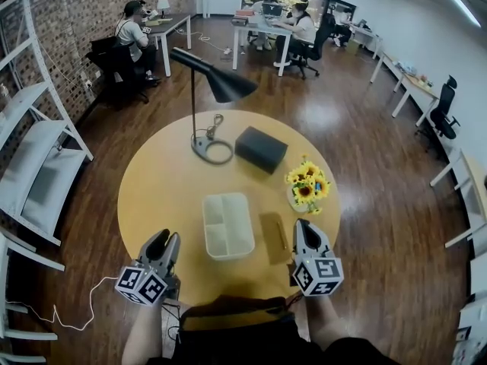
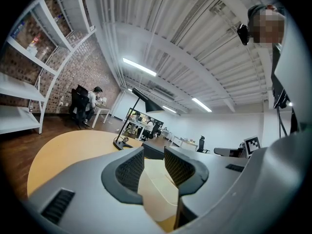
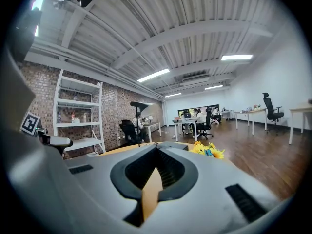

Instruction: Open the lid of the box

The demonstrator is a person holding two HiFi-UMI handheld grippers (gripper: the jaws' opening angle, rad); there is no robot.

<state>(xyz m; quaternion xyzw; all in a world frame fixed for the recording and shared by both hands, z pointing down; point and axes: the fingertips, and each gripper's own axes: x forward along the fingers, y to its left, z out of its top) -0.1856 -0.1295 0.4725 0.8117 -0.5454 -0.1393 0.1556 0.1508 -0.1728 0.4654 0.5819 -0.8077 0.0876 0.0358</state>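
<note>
Since neither tool touches anything, the first worry is the smooth, round yellow counter (image 1: 152, 181): prying one rim upward with no hold on the base would likely send the box (image 1: 228, 225) skidding. The box lies on the counter between the two tools and slightly ahead of them. It is white and shallow with rounded corners, and its inner dividers show. That suggests a clear lid or none, and I cannot tell which. Flowers (image 1: 307, 186) stand just ahead of the right tool, so a wide sweep there could tip them. A flat brownish piece (image 1: 272, 238) lies between the box and that tool, and I cannot say whether it is a lid. The left hand-held gripper (image 1: 163, 242) hovers with its jaws a little apart and nothing between them, the box in line beyond. The right hand-held gripper (image 1: 305, 228) has its jaws pressed together and empty, so it would slip off any rim unless it is spread first.
</note>
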